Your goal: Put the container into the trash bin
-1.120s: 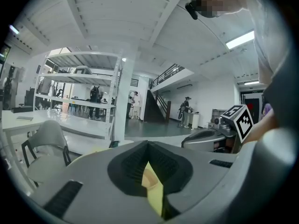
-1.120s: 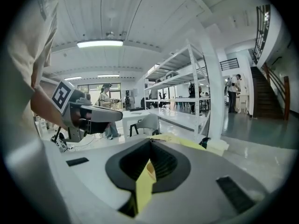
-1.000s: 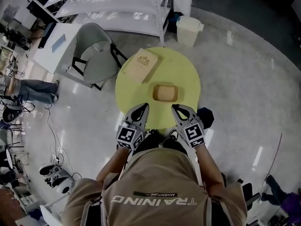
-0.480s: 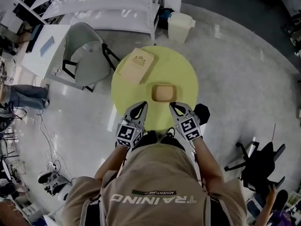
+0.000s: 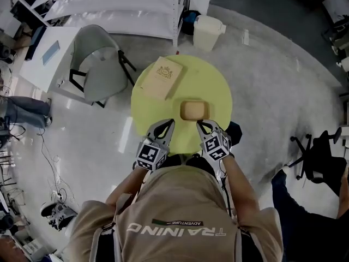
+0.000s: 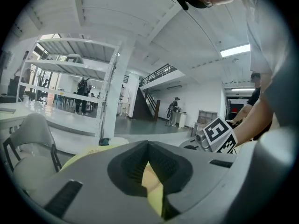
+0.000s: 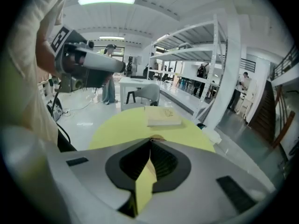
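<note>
The container (image 5: 194, 110) is a shallow tan tray on the round yellow table (image 5: 158, 105), right of centre. My left gripper (image 5: 168, 125) hovers over the table's near edge, left of the tray, with its jaws together and nothing held. The right gripper (image 5: 202, 125) sits just short of the tray's near side, also shut and empty. In the right gripper view my right gripper (image 7: 150, 140) points across the table, and a sliver of the container (image 7: 157, 137) peeks over its tips. In the left gripper view my left gripper (image 6: 148, 143) has its tips touching. The white trash bin (image 5: 209, 33) stands on the floor beyond the table.
A tan book (image 5: 163, 77) lies at the table's far left. A grey chair (image 5: 95, 64) stands left of the table, with white shelving (image 5: 125, 4) behind it. A black office chair (image 5: 319, 157) and a person's leg (image 5: 294, 201) are at the right.
Both grippers have edged slightly toward the container, and the right one has sunk lower. The head camera has drifted, and a person's leg has come into view at the lower right.
</note>
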